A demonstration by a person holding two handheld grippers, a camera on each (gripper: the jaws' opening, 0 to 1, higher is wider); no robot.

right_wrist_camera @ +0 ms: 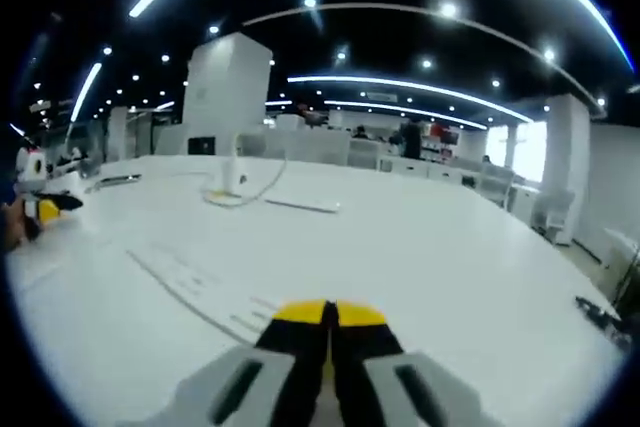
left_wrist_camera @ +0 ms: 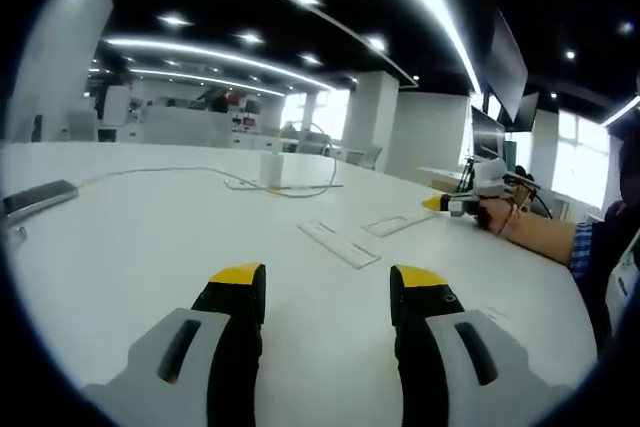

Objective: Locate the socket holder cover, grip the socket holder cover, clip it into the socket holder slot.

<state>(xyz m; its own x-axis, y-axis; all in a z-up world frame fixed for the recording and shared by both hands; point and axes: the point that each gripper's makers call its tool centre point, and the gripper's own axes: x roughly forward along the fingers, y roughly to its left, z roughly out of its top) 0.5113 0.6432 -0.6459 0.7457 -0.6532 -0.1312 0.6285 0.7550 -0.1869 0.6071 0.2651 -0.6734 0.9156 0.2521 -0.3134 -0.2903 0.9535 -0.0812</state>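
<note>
Two flat white strips, likely the socket holder cover [left_wrist_camera: 338, 244] and, just beyond it, the socket holder slot [left_wrist_camera: 398, 224], lie on the white bench [left_wrist_camera: 150, 247]. The left gripper [left_wrist_camera: 327, 292], fingers released and empty, hangs short of the cover. The right gripper [right_wrist_camera: 328, 314] is clenched on nothing. Locating seems the step in hand; next, reach for the cover. Bare bench surrounds it.

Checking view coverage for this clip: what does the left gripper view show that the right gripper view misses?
Left gripper view: open left gripper over bare table, the right gripper in a person's hand, a dark device at the table's left edge. Right gripper view: right gripper's jaws together, nothing between them. Both: white table, flat white strips, white block with cable.
</note>
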